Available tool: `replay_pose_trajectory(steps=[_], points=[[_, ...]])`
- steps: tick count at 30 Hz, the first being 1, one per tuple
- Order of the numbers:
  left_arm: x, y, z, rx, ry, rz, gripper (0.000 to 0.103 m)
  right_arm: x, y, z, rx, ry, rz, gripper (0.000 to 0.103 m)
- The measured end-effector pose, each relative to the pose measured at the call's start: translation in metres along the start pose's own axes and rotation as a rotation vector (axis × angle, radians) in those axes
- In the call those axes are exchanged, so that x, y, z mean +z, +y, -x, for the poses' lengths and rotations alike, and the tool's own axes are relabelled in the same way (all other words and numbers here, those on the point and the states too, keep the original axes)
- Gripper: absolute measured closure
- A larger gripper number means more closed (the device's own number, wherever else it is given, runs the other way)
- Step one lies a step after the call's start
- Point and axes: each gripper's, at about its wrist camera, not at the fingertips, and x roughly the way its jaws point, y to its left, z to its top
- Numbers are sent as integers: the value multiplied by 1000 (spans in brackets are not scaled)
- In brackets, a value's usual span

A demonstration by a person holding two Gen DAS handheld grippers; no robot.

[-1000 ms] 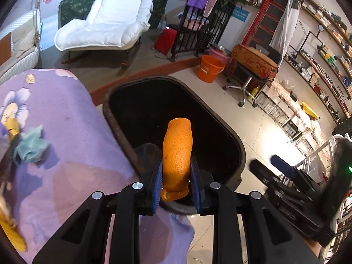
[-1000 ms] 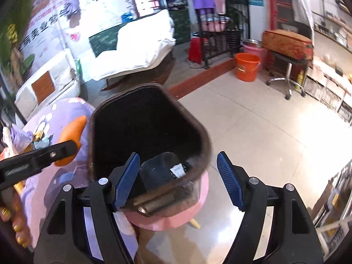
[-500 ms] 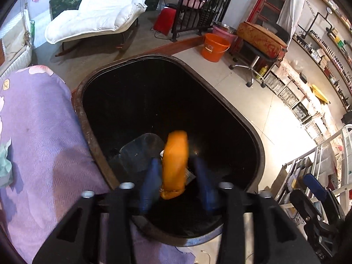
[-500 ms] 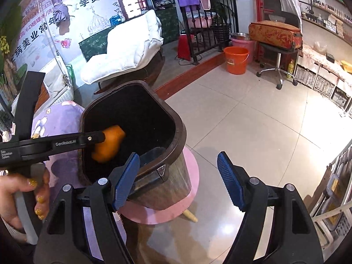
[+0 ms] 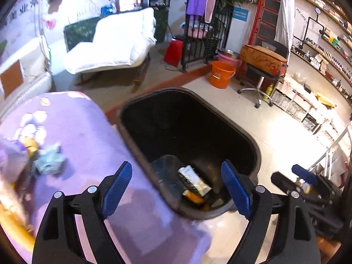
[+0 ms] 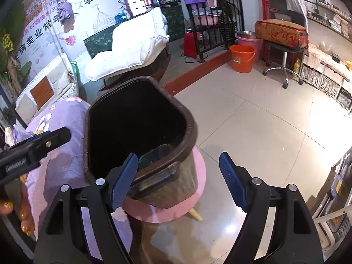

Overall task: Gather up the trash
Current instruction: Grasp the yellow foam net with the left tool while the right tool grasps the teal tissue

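A dark brown trash bin (image 5: pixel 256 154) stands beside a purple flowered cloth (image 5: pixel 88 132). My left gripper (image 5: pixel 176 189) is open and empty above the bin's near rim. Orange peel (image 5: pixel 193 197) lies at the bin's bottom next to a white wrapper (image 5: pixel 194 179). Crumpled teal paper (image 5: pixel 49 159) and a yellow scrap (image 5: pixel 30 145) lie on the cloth at left. In the right wrist view, my right gripper (image 6: pixel 178 180) is open and empty beside the bin (image 6: pixel 187 132), which sits on a pink stool (image 6: pixel 198 176). The left gripper's arm (image 6: pixel 33 147) shows there at left.
An orange bucket (image 5: pixel 221 74) and a wheeled stool with a red case (image 5: pixel 261 59) stand on the tiled floor behind the bin. A white lounge chair (image 5: pixel 114 48) is at the back. Shelves (image 5: pixel 308 101) line the right wall.
My left gripper carried the orange peel over the bin, opened, and the peel dropped to the bin's bottom. The left gripper then pulled back. The right gripper stayed open.
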Motion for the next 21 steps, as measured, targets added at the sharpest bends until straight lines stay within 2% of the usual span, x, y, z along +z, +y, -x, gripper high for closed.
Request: replay_pose_trajectory(steps=[5, 10, 18, 21], points=[[-8, 13, 22, 71, -45, 19, 20, -2, 21, 3, 37, -2, 42, 27], [-19, 28, 42, 174, -84, 25, 20, -4, 40, 4, 80, 2, 86, 27], [-53, 88, 70, 388, -84, 159, 20, -13, 78, 4, 154, 14, 145, 27], [-63, 115, 73, 434, -60, 228, 20, -16, 94, 6, 186, 17, 175, 27]])
